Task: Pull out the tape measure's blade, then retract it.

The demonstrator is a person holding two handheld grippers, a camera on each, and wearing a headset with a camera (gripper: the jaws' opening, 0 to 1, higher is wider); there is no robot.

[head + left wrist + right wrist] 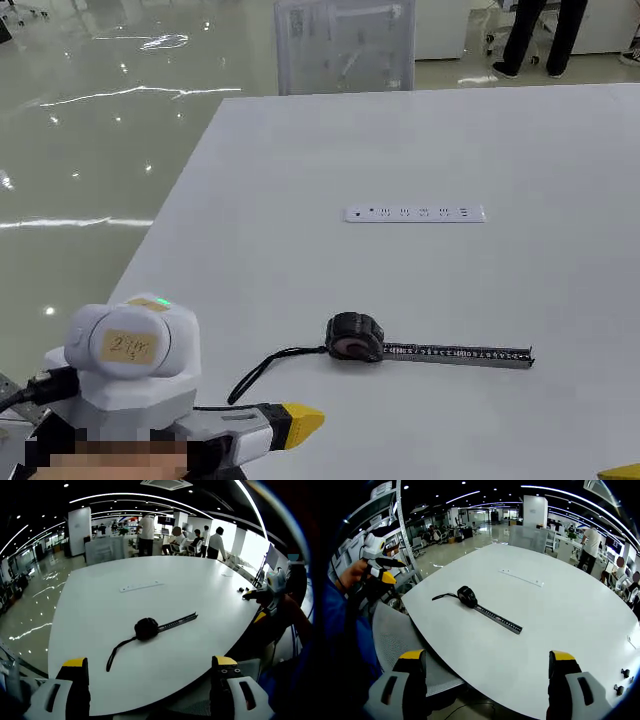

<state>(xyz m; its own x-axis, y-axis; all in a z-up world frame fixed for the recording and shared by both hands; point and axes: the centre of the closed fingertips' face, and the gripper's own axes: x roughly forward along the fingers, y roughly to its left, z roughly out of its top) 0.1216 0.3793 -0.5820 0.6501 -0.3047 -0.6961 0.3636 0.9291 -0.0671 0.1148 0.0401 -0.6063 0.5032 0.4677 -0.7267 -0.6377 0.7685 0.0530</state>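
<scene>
A white power strip (pixel 414 213) lies flat on the big white table (pixel 300 160). It has rows of little holes, but no words I can read.

The tape measure (pixel 355 337) is on the table too. It sits on the person's side of the power strip and well apart from it. Its case is black and round. The blade (pixel 458 353) is out and lies flat on the table, running about the same way as the power strip. It has tiny marks on it, too small to read. A black strap (pixel 262 370) curls away from the other end of the case.

The left gripper (pixel 149 662) has its jaws wide apart and holds nothing. It is much farther from the power strip than the tape measure is, and touches neither. A yellow sticker (pixel 129 347) on top of it has handwriting I cannot make out.

The right gripper (pixel 487 655) also has its jaws wide apart with nothing in them. It too hangs back on the tape measure's side of the power strip, well away from both.
</scene>
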